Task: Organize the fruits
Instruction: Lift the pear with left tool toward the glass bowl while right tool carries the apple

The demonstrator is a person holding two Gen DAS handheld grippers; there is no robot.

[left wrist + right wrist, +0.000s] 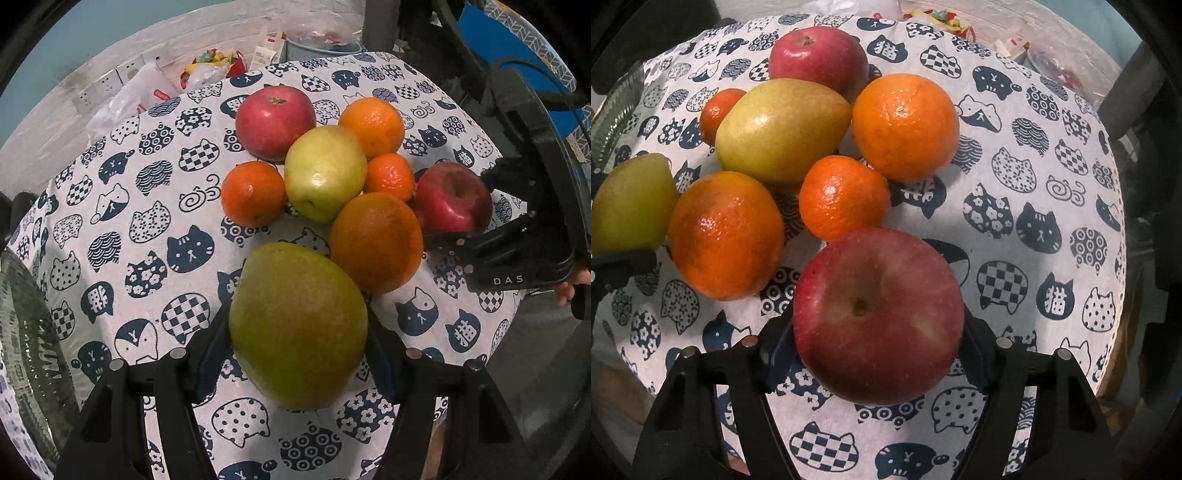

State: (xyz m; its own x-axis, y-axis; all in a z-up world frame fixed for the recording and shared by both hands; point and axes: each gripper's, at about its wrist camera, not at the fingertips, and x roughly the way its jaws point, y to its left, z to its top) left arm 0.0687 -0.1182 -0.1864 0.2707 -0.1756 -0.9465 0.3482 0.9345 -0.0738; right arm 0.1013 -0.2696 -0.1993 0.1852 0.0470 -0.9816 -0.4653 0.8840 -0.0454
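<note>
Red and round, the near apple (878,315) sits between the two fingers of the right gripper (877,354), stem hollow facing up, and the blue pads touch its sides, so the jaws are clenched on it. No earlier picture is there to compare. In the left wrist view the same gripper stands over this apple at the right edge of the fruit pile.

The green pear (297,325) is clamped in the left gripper (295,354) in the same way, pads on both flanks; it seems lifted a little from the cloth (129,221), though I cannot be sure.

The other fruits lie close together on the cloth: a second pear (325,173) in the middle, a second apple (275,122) behind it, and four oranges around, touching each other. I think each hand takes one fruit from the edge of the pile, so the rest does not roll. At the left a glass dish (26,332) is partly seen, maybe the place for them.
</note>
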